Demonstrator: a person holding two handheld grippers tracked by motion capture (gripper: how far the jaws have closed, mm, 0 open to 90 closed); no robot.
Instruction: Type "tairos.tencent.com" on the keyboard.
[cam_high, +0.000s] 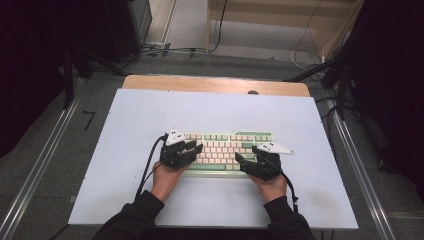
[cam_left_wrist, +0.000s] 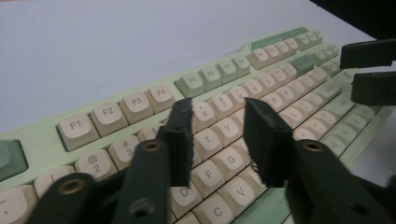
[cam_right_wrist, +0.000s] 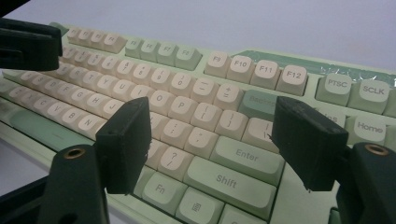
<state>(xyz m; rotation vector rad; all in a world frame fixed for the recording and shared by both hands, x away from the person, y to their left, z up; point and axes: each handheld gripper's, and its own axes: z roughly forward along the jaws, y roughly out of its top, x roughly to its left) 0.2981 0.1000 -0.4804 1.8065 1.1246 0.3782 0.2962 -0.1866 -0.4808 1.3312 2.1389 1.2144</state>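
Note:
A pale green keyboard (cam_high: 225, 149) with cream and green keys lies flat in the middle of the white table (cam_high: 150, 115). My left gripper (cam_high: 194, 148) hovers over its left half and is open. In the left gripper view the jaws (cam_left_wrist: 218, 112) stand a key or two apart above the T, G and F keys (cam_left_wrist: 224, 161), holding nothing. My right gripper (cam_high: 244, 161) is over the keyboard's right half, also open. The right gripper view has its jaws (cam_right_wrist: 212, 119) spread wide above the keys beside Enter (cam_right_wrist: 247, 156) and Shift (cam_right_wrist: 229, 179), with nothing between them.
The table's wooden far edge (cam_high: 215, 84) has a dark round spot near its middle. Metal rails (cam_high: 40, 165) run along the floor on both sides. Cables (cam_high: 165, 50) and dark stands lie beyond the table. Each gripper's cable trails back past the person's wrists.

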